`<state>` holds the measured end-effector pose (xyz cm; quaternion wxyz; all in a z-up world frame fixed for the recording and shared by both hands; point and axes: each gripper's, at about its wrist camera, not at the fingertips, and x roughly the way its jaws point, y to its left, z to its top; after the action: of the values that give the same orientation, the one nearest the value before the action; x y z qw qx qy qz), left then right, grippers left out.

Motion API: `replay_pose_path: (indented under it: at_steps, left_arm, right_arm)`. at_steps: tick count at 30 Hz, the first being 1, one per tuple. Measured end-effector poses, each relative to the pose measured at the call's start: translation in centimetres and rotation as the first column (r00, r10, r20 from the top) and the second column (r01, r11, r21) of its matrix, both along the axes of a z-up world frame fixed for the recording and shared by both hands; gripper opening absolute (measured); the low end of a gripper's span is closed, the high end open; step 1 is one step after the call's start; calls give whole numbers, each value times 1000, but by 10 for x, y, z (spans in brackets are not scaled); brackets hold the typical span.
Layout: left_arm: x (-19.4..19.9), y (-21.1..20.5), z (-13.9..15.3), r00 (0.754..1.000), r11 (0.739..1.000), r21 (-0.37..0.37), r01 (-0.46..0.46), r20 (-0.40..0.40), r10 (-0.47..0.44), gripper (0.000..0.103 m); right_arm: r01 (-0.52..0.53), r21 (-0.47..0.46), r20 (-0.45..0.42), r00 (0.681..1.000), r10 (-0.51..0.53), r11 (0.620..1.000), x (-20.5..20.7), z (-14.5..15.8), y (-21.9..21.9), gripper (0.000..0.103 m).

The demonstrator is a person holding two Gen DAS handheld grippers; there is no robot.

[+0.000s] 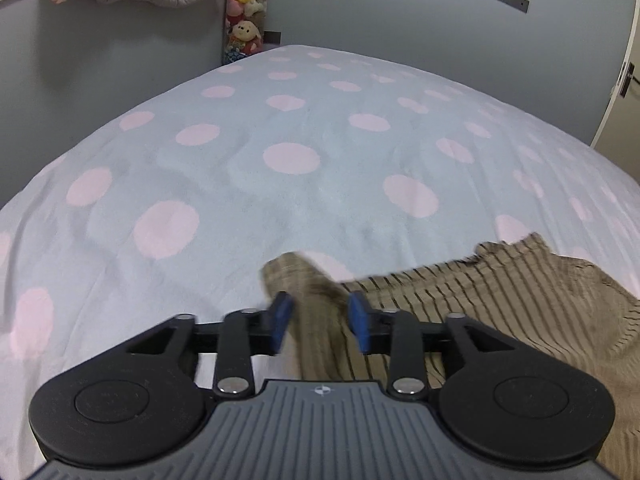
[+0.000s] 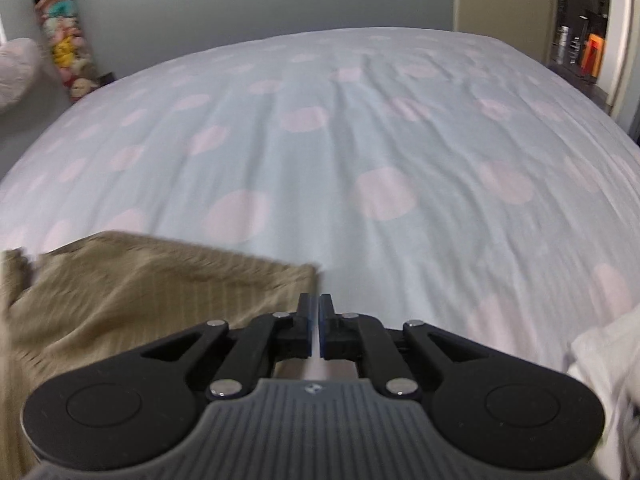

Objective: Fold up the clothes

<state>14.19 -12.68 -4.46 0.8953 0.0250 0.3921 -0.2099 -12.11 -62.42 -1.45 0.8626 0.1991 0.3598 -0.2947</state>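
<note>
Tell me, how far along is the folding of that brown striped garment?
Early, it seems. The brown striped garment lies bunched on the spotted bedspread, no neat fold visible. The left gripper is open around a flap of it; the right gripper is shut, seemingly empty. The folding itself remains.

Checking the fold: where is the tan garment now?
The tan garment lies on the polka-dot bedspread, low right in the left wrist view, one flap between the left gripper's open fingers.

Left gripper (image 1: 320,326) angled downward with blue-padded jaws parted and a gap on either side of the cloth between them, pads not pressing; right gripper (image 2: 315,326) likewise angled downward, jaws nearly closed with only a thin slit remaining.
</note>
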Motion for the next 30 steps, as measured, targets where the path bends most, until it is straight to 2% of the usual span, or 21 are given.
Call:
replay_pose_path:
  at_steps: [1, 6, 8, 10, 12, 19, 24, 28, 29, 30]
  left_arm:
    - [-7, 4, 3, 1000, 1000, -9, -4, -7, 4, 43]
    - [-48, 24, 6, 997, 999, -32, 6, -83, -8, 44]
    - [-65, 31, 4, 993, 999, -39, 13, -115, -18, 44]
    - [-79, 39, 2, 988, 999, -51, 7, -151, -15, 44]
    - [-93, 46, -2, 982, 998, -65, -6, -189, -6, 45]
    - [-134, 67, -14, 960, 992, -118, -47, -281, 12, 46]
    - [-152, 77, -24, 946, 987, -142, -76, -322, 27, 46]
    - [-162, 80, -24, 946, 984, -160, -80, -322, 25, 46]
    - [-164, 81, -23, 947, 982, -171, -81, -322, 22, 46]
    - [-166, 82, -21, 947, 980, -180, -81, -321, 19, 46]
  right_arm:
    - [-13, 8, 9, 1000, 13, 1000, -3, 3, 9, 7]
    - [-118, 26, 24, 993, 117, 993, -24, 16, 65, 9]
    - [-156, 24, 27, 987, 156, 987, -33, 20, 91, 13]
    - [-182, 38, 39, 983, 180, 983, -44, 21, 115, 24]
    - [-196, 59, 37, 980, 194, 979, -55, 18, 137, 28]
    - [-159, 180, 18, 987, 158, 971, -86, -7, 177, 28]
    - [-101, 202, -35, 993, 110, 974, -95, -25, 178, 29]
    - [-94, 237, -53, 993, 110, 967, -88, -35, 172, 28]
    - [-100, 245, -55, 992, 117, 964, -87, -37, 172, 24]
    - [-113, 241, -40, 991, 126, 964, -88, -34, 172, 8]
